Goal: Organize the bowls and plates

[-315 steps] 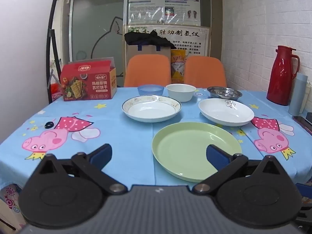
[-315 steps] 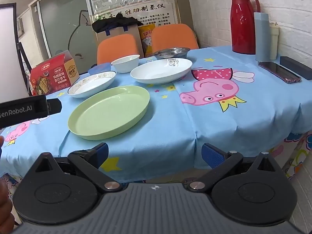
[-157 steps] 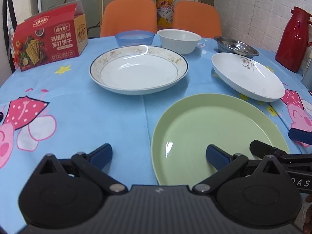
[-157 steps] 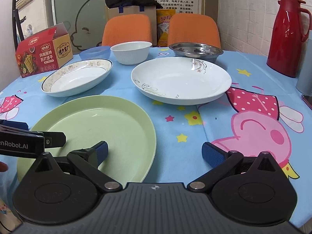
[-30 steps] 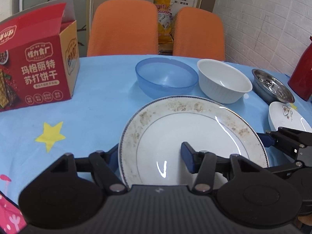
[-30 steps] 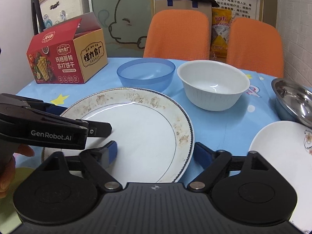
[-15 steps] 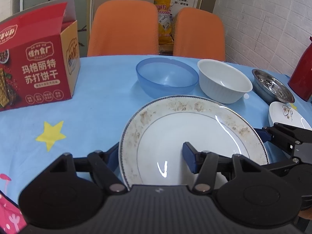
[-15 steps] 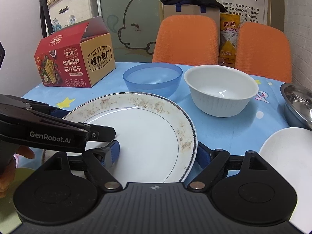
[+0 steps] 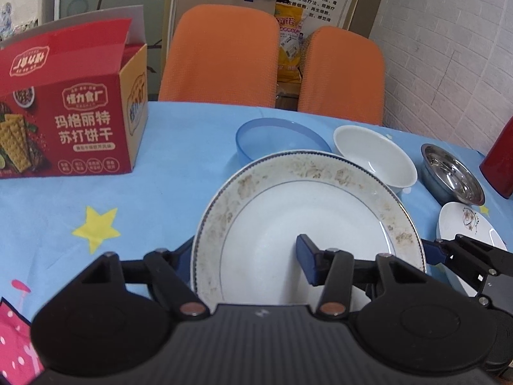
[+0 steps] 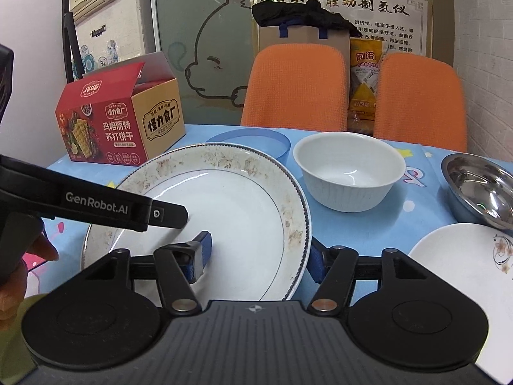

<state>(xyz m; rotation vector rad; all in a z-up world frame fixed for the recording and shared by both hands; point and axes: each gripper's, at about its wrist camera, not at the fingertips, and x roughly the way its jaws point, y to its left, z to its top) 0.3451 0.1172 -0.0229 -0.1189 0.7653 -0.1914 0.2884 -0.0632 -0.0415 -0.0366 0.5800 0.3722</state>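
Note:
A gold-patterned white plate (image 9: 307,211) is held up off the blue tablecloth. My left gripper (image 9: 247,256) is shut on its left rim, one finger inside, one under. My right gripper (image 10: 256,253) is shut on its right rim (image 10: 301,211) the same way. Behind the plate stand a blue bowl (image 9: 275,134), a white bowl (image 9: 375,157) and a steel bowl (image 9: 452,173). A white flowered plate (image 10: 465,263) lies at the right. A sliver of the green plate (image 10: 22,304) shows at lower left in the right wrist view.
A red cracker box (image 9: 64,128) stands at the back left. Two orange chairs (image 9: 221,54) are behind the table. A red thermos (image 9: 500,160) is at the right edge.
Both grippers have closed on the patterned plate's rims and raised it; it now tilts up and covers part of the blue bowl.

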